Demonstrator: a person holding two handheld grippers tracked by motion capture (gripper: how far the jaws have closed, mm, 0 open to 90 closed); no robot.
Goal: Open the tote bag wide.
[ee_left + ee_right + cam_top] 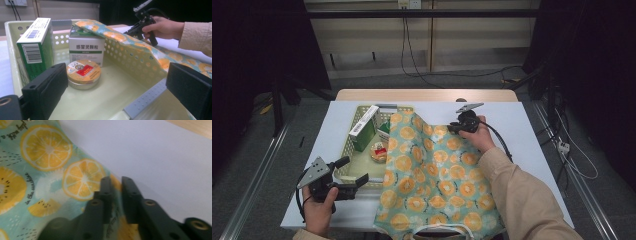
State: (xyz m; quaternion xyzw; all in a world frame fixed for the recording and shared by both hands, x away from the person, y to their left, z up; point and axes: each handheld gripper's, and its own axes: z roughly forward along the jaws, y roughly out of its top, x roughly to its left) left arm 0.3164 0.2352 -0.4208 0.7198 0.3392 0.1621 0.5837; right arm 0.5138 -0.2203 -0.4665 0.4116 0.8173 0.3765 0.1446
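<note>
A lemon-print cloth bag point(432, 175) lies across the white table and drapes over the right wall of a pale green basket point(346, 145). My right gripper point(453, 129) is at the bag's far edge, and in the right gripper view point(116, 192) its jaws stand shut on the fabric point(50, 170). My left gripper point(352, 171) is open at the basket's near edge with nothing between its jaws point(117, 90). Inside the basket are a green-and-white box point(37, 47), a white box point(86, 48) and a round tin point(83, 73).
The white table sheet point(522, 135) lies bare to the right of the bag and at the far left point(319, 150). The bag's white handle point(442, 229) hangs at the table's near edge. Cables run over the floor beyond and to the right of the table.
</note>
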